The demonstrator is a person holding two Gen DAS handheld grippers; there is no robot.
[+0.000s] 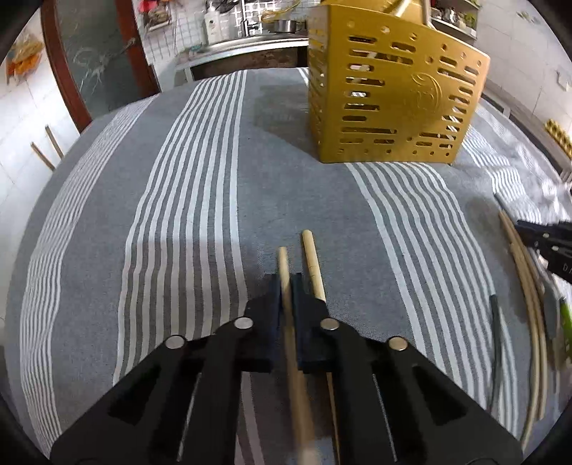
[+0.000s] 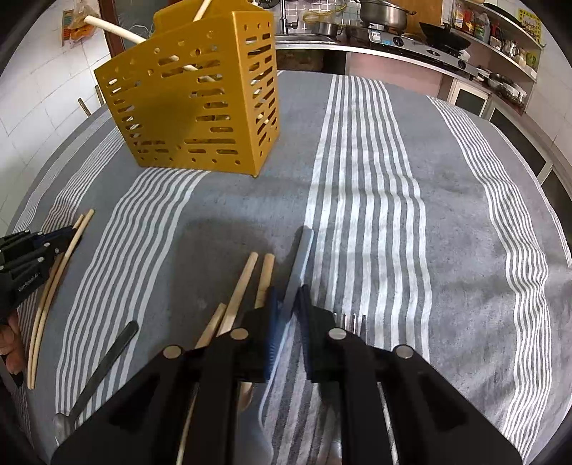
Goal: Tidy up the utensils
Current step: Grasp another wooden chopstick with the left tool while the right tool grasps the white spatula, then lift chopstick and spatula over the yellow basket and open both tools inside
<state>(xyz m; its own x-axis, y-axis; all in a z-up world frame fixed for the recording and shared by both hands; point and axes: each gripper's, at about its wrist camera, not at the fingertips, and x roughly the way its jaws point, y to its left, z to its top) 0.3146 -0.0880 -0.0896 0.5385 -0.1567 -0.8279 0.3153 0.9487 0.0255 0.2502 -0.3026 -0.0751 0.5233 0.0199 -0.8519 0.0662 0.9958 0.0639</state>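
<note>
Closest to you, your left gripper (image 1: 286,282) was clamped on one wooden chopstick (image 1: 285,272), its tip poking out past the blue pads. A second chopstick (image 1: 312,264) lay just beside it on the right, partly hidden under the gripper. Your right gripper (image 2: 287,298) was squeezed tight on a flat grey handle (image 2: 299,261) that stuck out ahead of the pads. What kind of utensil it was could not be told, since the rest was hidden under the gripper.

Everything sat on a grey cloth with white stripes (image 2: 464,232). To the left of your right gripper lay more wooden chopsticks (image 2: 246,282), their lower ends tucked under the tool. A dark flat utensil (image 2: 107,354) lay further left. In the right wrist view, two long pale sticks (image 2: 53,286) lay at the left edge, beside your other gripper.

Farther back stood the yellow holder with holes (image 2: 200,107), upright on the cloth, with a few pale sticks already poking out of its top. Its top was cut off in the left view.

Behind the table was a kitchen counter (image 2: 393,50) with a stove (image 2: 418,44) and a metal pot (image 2: 384,14). Shelves of bottles (image 2: 475,21) were small and hard to make out. White tiles covered the wall (image 2: 46,93).
</note>
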